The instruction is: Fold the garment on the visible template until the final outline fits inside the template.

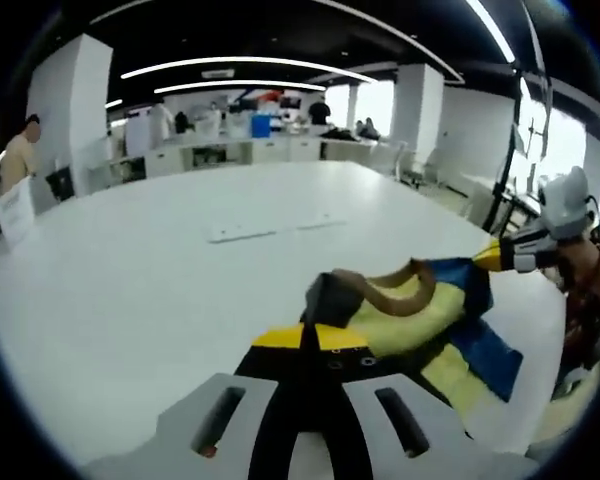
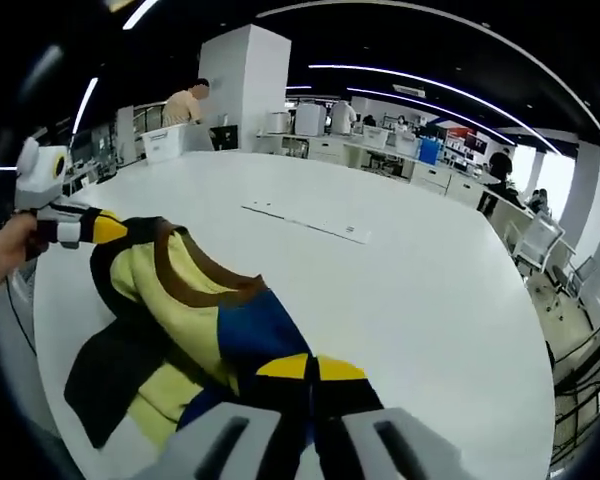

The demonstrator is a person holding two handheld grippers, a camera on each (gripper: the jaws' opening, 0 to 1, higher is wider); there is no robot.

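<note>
A garment (image 1: pixel 412 318) in yellow, blue and black with a brown collar hangs bunched above the white table (image 1: pixel 160 270). In the left gripper view my left gripper (image 1: pixel 310 338) is shut on its dark edge. My right gripper (image 1: pixel 492 256) comes in from the right, shut on the blue part. In the right gripper view the garment (image 2: pixel 180 300) stretches from my right gripper (image 2: pixel 310 368), which pinches the blue cloth, to my left gripper (image 2: pixel 110 228) at the far left, which pinches the black cloth. A pale flat strip (image 1: pixel 262 230) lies on the table beyond the garment.
The large round table (image 2: pixel 430 300) has bare room around the pale strip (image 2: pixel 305 222). A white pillar (image 2: pixel 242 85) and a person (image 2: pixel 185 103) stand past its far edge. Desks with boxes (image 1: pixel 250 140) and chairs (image 2: pixel 535 240) line the room.
</note>
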